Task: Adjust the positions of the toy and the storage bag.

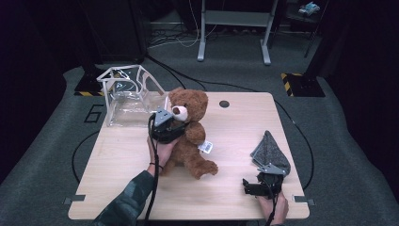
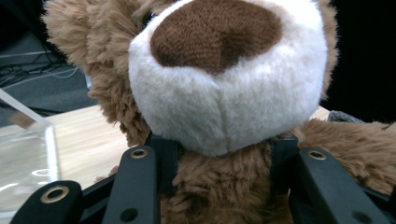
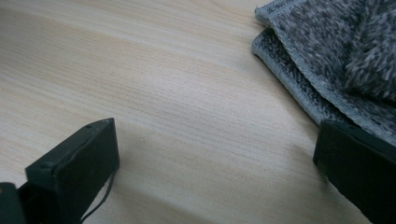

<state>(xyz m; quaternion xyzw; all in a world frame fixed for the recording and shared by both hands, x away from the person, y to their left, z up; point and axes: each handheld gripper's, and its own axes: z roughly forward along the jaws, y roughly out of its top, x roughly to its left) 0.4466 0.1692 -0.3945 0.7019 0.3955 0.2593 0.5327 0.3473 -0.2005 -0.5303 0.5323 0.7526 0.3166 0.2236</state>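
A brown teddy bear [image 1: 190, 136] with a white muzzle is held upright over the middle of the wooden table [image 1: 235, 122], a white tag at its side. My left gripper [image 1: 173, 129] is shut on its neck from the left. In the left gripper view the two black jaws press into the fur on either side, just under the bear's [image 2: 224, 84] muzzle, around my left gripper [image 2: 219, 158]. My right gripper [image 1: 261, 182] lies low near the table's front right edge, open with nothing between the jaws of my right gripper [image 3: 215, 158]. Its right jaw lies at the hem of a grey cloth [image 3: 336, 56].
A clear plastic box [image 1: 126, 98] with a white frame stands at the table's back left, its wall [image 2: 28, 154] close behind the bear. The folded grey cloth [image 1: 270, 150] lies at the right. A round hole [image 1: 224, 103] is near the far edge.
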